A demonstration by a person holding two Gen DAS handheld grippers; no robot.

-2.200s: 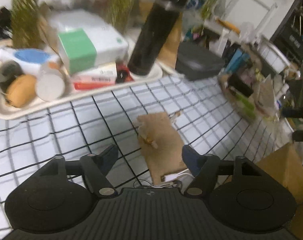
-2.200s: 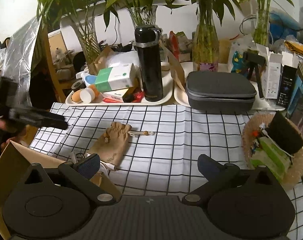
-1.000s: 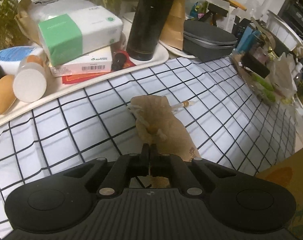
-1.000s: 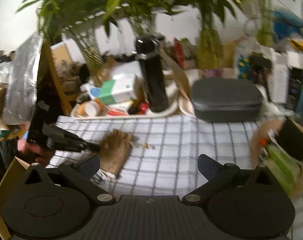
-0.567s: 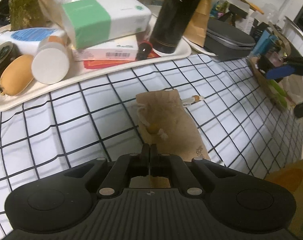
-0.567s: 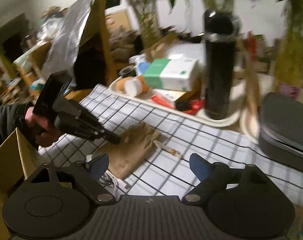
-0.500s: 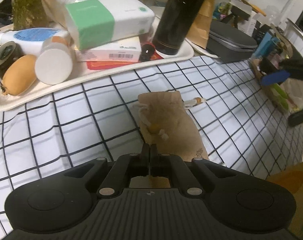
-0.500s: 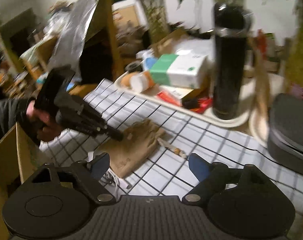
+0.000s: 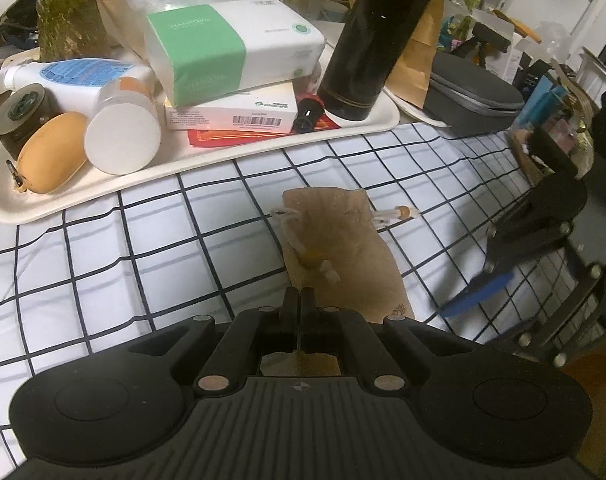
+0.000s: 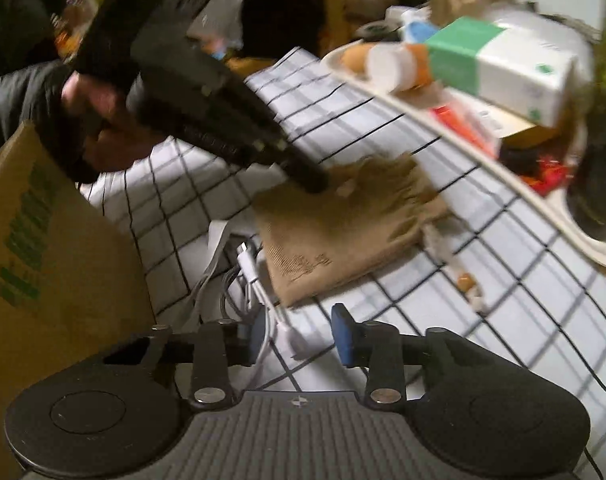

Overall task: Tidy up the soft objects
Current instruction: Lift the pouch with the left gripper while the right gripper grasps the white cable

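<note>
A tan drawstring pouch lies flat on the checked tablecloth; it also shows in the right wrist view. My left gripper is shut, its tips resting on the pouch's near half; whether it pinches the cloth I cannot tell. In the right wrist view the left gripper points down onto the pouch. My right gripper is open, its blue pads either side of a white cable bundle at the pouch's near edge. The right gripper also shows in the left wrist view.
A white tray behind the pouch holds a tissue pack, a black flask, bottles and boxes. A grey case sits at the right. A cardboard box stands at the table's near-left edge.
The left gripper has shut on the pouch and stayed there. The right gripper has swung in low toward the pouch and cables, its jaws narrower but still open.
</note>
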